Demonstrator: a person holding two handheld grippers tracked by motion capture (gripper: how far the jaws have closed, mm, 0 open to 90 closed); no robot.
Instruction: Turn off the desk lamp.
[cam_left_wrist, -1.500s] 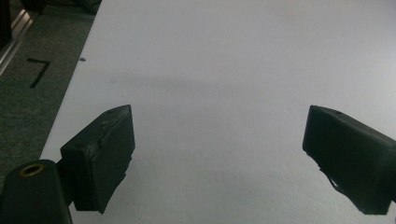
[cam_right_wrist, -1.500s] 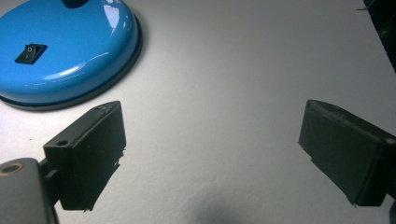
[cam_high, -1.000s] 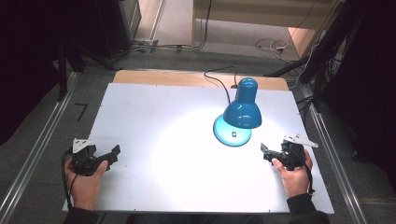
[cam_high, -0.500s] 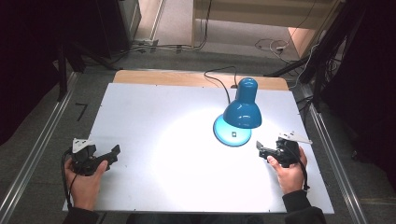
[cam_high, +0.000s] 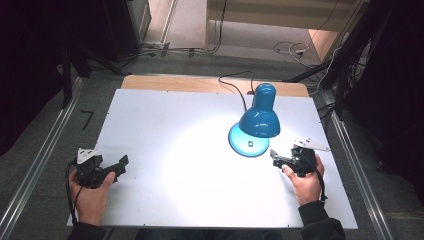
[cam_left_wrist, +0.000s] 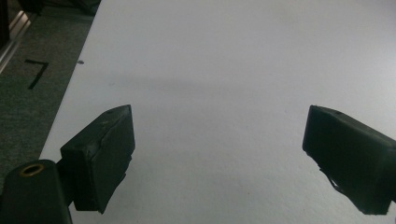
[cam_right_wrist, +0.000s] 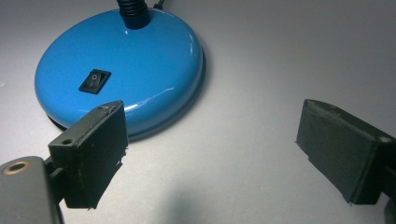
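A blue desk lamp (cam_high: 259, 118) stands lit on the white table (cam_high: 170, 120), its round base (cam_high: 248, 142) right of centre. A black rocker switch (cam_right_wrist: 95, 81) sits on top of the base (cam_right_wrist: 140, 60), and the black gooseneck (cam_right_wrist: 134, 10) rises from its far side. My right gripper (cam_high: 277, 157) is open just right of the base, its left jaw close over the base's near rim in the right gripper view (cam_right_wrist: 215, 154). My left gripper (cam_high: 119, 165) rests open near the table's front left, with bare table between its jaws (cam_left_wrist: 219, 158).
The lamp's black cable (cam_high: 235, 85) runs off the far edge over a wooden strip (cam_high: 170, 82). Metal rails (cam_high: 45, 150) flank the table on both sides. A pool of lamp light falls on the table's middle (cam_high: 200, 150). The table's left edge (cam_left_wrist: 70, 93) lies near my left gripper.
My right gripper has moved forward and left toward the lamp base. The left gripper and the lamp have stayed where they were.
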